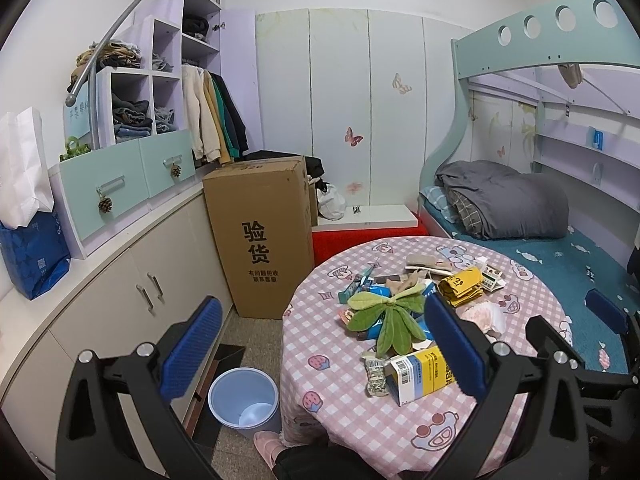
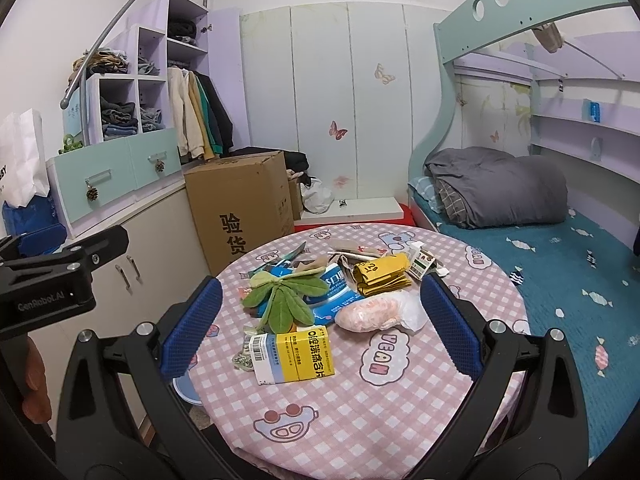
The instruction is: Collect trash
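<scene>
A round table (image 2: 400,420) carries the trash (image 2: 320,304): a yellow box (image 2: 296,356), a leaf toy (image 2: 286,296) and a pink bag (image 2: 372,312). On the floor at its left stands a blue bin (image 1: 243,400), apparently empty. Both the left gripper (image 1: 320,348) and the right gripper (image 2: 320,328) hover over the table, fingers spread, holding nothing.

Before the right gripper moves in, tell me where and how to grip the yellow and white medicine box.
Grip the yellow and white medicine box across its two long edges, coming from above. It lies flat on the table, nearest of the pile, with bare cloth in front. The right gripper has its jaws wide open, probably enough to span it.
</scene>
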{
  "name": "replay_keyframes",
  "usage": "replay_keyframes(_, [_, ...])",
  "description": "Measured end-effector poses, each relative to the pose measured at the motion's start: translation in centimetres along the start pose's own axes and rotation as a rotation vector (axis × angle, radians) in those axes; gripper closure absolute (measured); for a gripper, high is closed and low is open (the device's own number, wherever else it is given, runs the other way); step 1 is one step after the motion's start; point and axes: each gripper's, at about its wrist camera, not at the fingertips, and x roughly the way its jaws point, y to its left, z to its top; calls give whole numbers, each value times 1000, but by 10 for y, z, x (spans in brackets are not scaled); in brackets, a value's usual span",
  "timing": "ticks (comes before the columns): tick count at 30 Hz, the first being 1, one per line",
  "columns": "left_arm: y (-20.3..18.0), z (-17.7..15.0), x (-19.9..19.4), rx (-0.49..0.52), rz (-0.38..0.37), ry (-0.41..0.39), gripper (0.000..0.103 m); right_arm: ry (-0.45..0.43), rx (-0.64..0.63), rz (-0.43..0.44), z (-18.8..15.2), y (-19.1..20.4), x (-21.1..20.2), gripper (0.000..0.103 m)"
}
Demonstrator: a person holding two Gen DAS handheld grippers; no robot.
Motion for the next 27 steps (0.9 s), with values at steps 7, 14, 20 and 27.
replay_keyframes(7, [-4, -3, 6, 9, 1, 18, 4, 20, 23, -1, -3, -8, 6, 6])
replay_keyframes(14, [-10, -9, 21, 4, -39, 59, 4, 101, 86, 45, -12, -23, 24, 6])
replay_keyframes(20, [-23, -24, 46, 31, -44, 105, 4, 172, 128, 48, -27, -37, 43, 6])
replay_keyframes(27, [-43, -53, 90, 75, -116, 237, 4, 258, 154, -6, -52, -58, 69, 6])
